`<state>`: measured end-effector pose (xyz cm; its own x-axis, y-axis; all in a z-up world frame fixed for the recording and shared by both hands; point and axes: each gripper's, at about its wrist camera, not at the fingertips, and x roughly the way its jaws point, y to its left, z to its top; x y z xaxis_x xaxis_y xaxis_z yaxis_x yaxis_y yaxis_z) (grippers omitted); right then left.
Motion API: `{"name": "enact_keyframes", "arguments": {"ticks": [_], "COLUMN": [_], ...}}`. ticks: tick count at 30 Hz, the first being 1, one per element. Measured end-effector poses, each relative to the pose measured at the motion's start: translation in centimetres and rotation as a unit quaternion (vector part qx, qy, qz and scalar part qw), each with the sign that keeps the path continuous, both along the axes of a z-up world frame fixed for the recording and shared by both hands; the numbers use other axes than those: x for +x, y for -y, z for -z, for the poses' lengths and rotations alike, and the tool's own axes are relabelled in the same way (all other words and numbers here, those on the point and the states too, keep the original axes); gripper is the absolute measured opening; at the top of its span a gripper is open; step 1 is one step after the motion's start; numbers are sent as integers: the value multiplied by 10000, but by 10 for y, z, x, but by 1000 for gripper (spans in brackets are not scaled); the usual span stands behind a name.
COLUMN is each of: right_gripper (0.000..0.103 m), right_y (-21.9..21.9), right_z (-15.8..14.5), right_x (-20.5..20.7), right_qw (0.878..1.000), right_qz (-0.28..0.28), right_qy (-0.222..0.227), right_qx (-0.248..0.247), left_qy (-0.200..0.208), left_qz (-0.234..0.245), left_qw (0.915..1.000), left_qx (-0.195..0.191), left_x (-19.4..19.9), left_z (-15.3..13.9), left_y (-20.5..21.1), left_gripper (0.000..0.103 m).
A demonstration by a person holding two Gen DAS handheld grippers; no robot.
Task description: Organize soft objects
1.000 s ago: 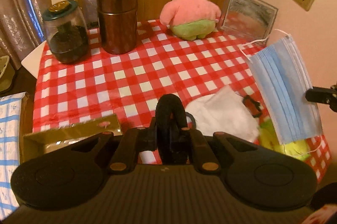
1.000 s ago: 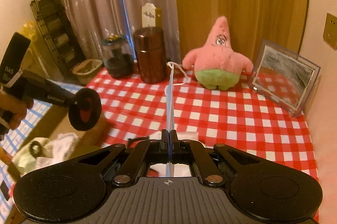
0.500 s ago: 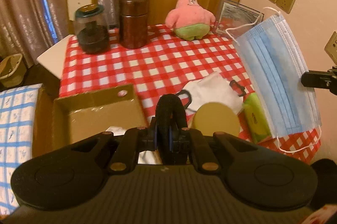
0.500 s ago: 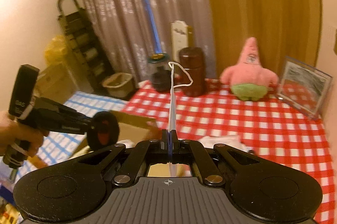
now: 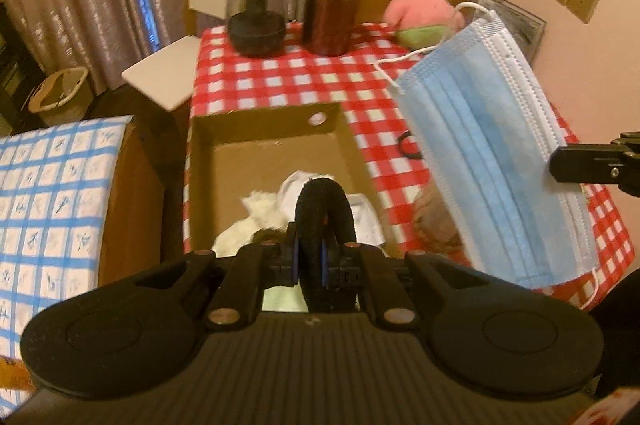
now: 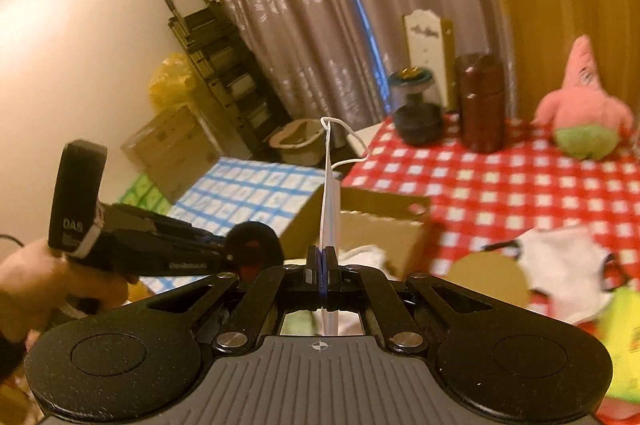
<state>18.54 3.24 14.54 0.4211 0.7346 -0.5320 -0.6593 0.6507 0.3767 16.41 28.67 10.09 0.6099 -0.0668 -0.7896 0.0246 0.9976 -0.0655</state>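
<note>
your right gripper (image 6: 323, 267) has its jaws pinched flat on the blue face mask (image 5: 492, 145), gripping it by 1 long edge, so the mask hangs as a sheet with its long axis running from the upper ear loop down toward you; in the right wrist view you see it edge-on as a thin white line rising straight out of the jaws. your left gripper (image 5: 325, 221) is clamped on a round black soft pad (image 5: 325, 203), which stands on edge between the jaws. what the next move turns on is where the cardboard box (image 5: 208, 161) lies: it sits at the left edge of the table (image 5: 280, 81), at the near end, open side up, with white soft things (image 5: 260, 209) already lying in its near part. from the left gripper the box is straight ahead and below, so the pad looks to be over or just short of the opening. from the right gripper the box lies ahead and a little to the left, with the mask between the camera and the box wall. the left hand (image 6: 44, 277) is the nearer of the 2 to the box, so i judge its pad goes in first, or at least has the shorter path. the mask hangs off to the right of the box, over the checked cloth, and likely needs carrying left until its lower end is above the opening. more soft things lie near the table's near right corner, among them a white cloth (image 6: 560, 265).
</note>
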Motion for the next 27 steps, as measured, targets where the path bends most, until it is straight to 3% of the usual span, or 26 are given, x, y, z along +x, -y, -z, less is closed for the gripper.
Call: {"name": "enact_keyframes", "arguments": {"ticks": [10, 22, 27], "right_gripper": [0, 0, 1], "right_y": [-52, -89, -98], "right_z": [53, 143, 167], "right_x": [31, 43, 38], "right_qw": [9965, 9944, 9921], "right_qz": [301, 310, 74], "right_qy": [-699, -809, -821], "right_qx": [358, -604, -950], "left_qy": [-201, -540, -548], "left_qz": [-214, -123, -157], "left_qw": [9995, 9979, 9976], "left_qx": [153, 340, 394], "left_x": [4, 22, 24], "left_z": [50, 101, 103], "left_y": [-34, -35, -36], "left_gripper": [8, 9, 19]}}
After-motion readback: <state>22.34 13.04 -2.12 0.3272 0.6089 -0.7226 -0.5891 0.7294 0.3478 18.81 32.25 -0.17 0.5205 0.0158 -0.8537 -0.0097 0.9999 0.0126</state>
